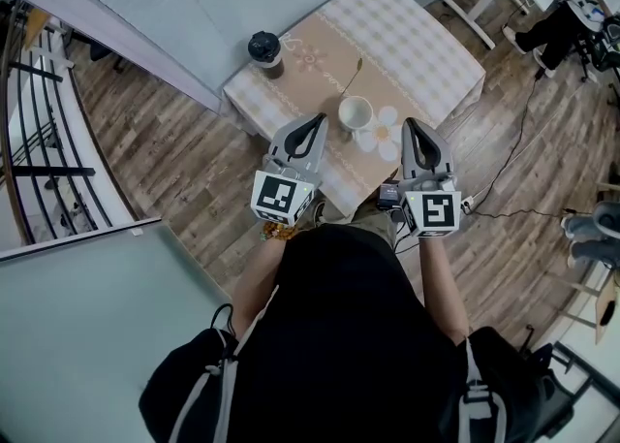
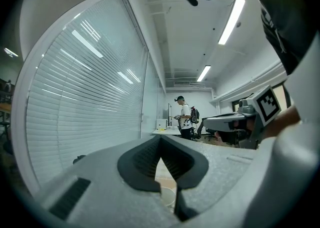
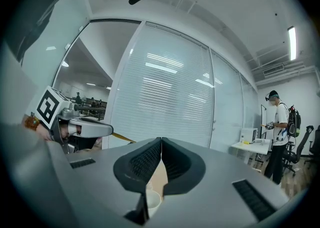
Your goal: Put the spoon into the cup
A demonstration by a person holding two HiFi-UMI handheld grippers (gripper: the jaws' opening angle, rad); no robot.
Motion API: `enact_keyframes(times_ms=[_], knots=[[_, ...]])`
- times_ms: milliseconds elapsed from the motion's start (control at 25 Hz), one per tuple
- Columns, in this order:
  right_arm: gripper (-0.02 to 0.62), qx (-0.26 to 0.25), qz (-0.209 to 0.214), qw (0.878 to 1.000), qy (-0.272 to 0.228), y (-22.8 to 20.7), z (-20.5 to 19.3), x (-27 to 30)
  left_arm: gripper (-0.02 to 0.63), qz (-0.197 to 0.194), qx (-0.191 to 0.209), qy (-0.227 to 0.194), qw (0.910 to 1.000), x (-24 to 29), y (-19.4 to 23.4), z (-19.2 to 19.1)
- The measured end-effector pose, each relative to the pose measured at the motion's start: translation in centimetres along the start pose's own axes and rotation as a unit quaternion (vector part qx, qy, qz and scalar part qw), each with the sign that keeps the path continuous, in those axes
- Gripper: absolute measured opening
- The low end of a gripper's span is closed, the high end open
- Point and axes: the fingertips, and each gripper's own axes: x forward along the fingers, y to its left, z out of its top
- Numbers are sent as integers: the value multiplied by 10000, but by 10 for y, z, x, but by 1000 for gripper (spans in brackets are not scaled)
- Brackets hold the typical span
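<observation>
The small counter (image 1: 441, 53) is covered with a checked cloth and has a tan runner (image 1: 315, 68) down its middle. Its near edge sits just under the tips of both tools. The left hand-held gripper (image 1: 315, 122) and the right hand-held gripper (image 1: 411, 127) hover side by side above that edge. Each is clenched with its jaws tip to tip and nothing between them, as each gripper view confirms (image 2: 161, 141) (image 3: 161, 141). A dark lidded cup (image 1: 264, 47) stands at the far left corner, well apart from the rest. The white cup (image 1: 355, 113) stands upright and open on the runner, just ahead of the tools and between them, and shows low through each pair of jaws (image 2: 167, 195) (image 3: 150, 200). The spoon (image 1: 351, 77) lies flat on the runner just beyond the cup. Its long axis slants from far right to near left, and its near end is close to the cup's rim without clearly touching it. Which end is the bowl is too small to tell. The left tool looks somewhat nearer the spoon and has a line past the cup's left side, whereas the right tool would have to reach over or around the cup. The runner is bare on both sides of the spoon, so there should be room for jaws to open across its handle, and the drop into the cup would be short.
</observation>
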Motion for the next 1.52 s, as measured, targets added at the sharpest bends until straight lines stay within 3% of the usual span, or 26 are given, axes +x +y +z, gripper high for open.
enact_keyframes(times_ms=[1000, 1520], knots=[[8, 92, -8, 9999, 103, -1, -17, -4, 11, -234, -287, 1021, 9941, 11, -10, -80], [8, 130, 7, 9998, 128, 0, -21, -1, 11, -351, -393, 1391, 9889, 15, -14, -102]])
